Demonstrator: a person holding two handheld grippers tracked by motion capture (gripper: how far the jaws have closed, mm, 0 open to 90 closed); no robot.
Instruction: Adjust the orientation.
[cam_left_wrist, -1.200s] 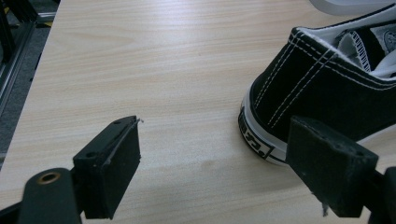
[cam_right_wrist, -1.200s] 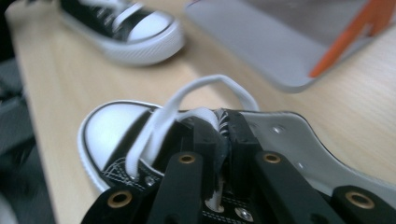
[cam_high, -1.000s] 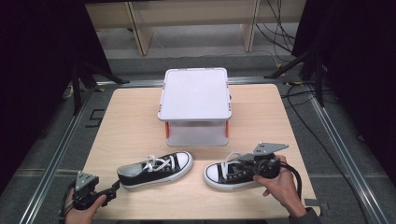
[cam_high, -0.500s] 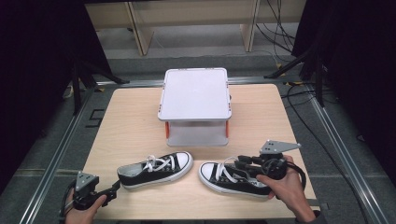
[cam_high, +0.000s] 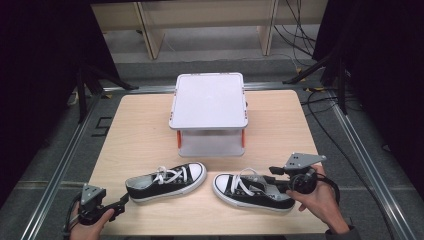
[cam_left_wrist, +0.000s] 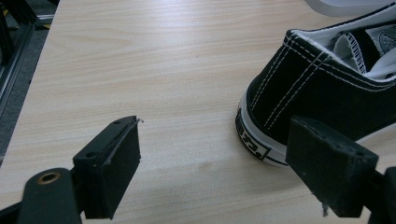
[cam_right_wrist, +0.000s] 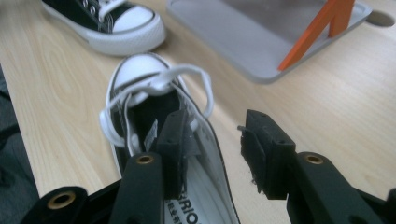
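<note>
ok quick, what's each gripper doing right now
left gripper: open, holding nothing, by the left shoe's heel.
right gripper: jaws just opening, one inside the right shoe, one outside, pads off its side wall.

We see a table (cam_high: 140, 125) of pale wood-grain laminate, smooth and matt. On the left shoe (cam_high: 166, 181) and the right shoe (cam_high: 254, 192) we find black woven canvas with white stitching, glossy white rubber toe caps and flat cotton laces. We read the lidded box (cam_high: 209, 100) as smooth grey plastic with orange clips. Both grippers' jaws look matt black, rough-edged plastic.
</note>
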